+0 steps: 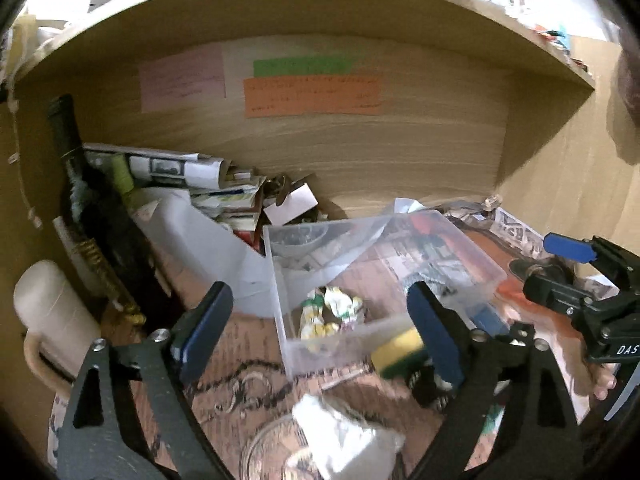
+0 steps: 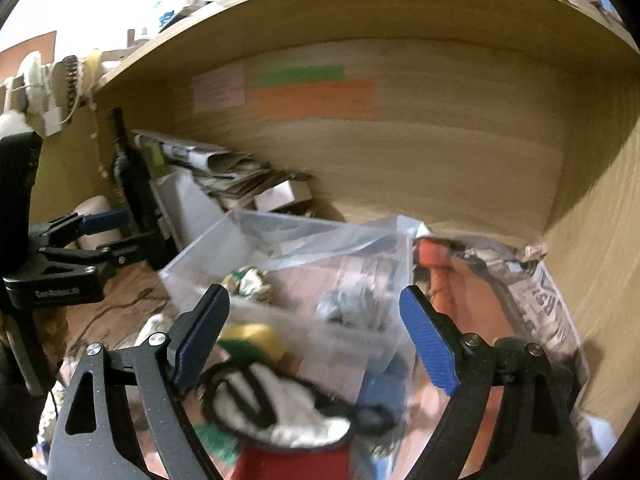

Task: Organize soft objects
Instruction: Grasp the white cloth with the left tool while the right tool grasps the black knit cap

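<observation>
A: Where do the soft things stand right now?

B: Some are already in the clear plastic bin at the centre of the left wrist view. A crumpled green, white and yellow cloth lies on its floor near the front wall. In the right wrist view a grey bundle shows inside as well, though it is too blurred to name.

A: And what is left outside?

B: A yellow-and-green sponge sits just in front of the bin's near wall, lower centre right of the left view. A white crumpled cloth lies at the bottom centre on the surface. In the right view a white item with black straps sits low in the frame, resting on something red; I cannot tell what it is.

A: The fingers?

B: The left gripper has its fingers spread wide with nothing between them. The right gripper is the same, wide apart and empty, aimed at the bin.

A: Why is the bin placed there?

B: My guess: it sits open-topped between both grippers so either one can drop things in. The dark bottle and the stack of papers at the left are pushed back under the shelf, out of the working area.

A: Next?

B: Probably the sponge, since it is nearest both
</observation>
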Available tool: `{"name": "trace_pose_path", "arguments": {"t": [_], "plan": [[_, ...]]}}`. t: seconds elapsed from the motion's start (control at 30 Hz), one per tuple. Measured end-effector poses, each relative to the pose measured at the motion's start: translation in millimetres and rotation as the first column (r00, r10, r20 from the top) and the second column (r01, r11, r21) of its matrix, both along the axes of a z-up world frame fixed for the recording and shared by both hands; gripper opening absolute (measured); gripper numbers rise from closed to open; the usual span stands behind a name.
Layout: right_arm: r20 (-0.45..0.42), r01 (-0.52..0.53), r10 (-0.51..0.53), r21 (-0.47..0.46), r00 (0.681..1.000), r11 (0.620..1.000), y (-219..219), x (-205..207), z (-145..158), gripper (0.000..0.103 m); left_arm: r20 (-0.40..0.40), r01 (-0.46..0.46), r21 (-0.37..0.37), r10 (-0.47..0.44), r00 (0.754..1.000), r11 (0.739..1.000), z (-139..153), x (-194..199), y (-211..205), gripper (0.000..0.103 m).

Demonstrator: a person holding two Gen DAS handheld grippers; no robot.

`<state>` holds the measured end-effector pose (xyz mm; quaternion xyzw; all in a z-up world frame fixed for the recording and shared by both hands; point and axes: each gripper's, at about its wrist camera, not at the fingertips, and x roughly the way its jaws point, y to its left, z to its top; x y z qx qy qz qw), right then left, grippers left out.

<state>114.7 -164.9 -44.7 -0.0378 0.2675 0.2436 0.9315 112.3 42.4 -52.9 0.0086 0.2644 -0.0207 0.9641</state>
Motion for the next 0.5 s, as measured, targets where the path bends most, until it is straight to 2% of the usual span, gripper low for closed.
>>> {"name": "trace_pose_path", "arguments": {"t": [0.23,0.5], "plan": [[-0.049,-0.052,0.052,0.004,0.997,0.999,8,-30,-22,0.086,-0.050,0.005,0.019,-0.004,0.999,1.000,-24,-36,-4,0.092],[-0.140,-0.118,0.114,-0.022,0.984,0.993,26,-40,-57,0.085,-0.183,0.009,-0.015,-0.012,0.983,1.000,-69,-49,-1,0.092]]}}
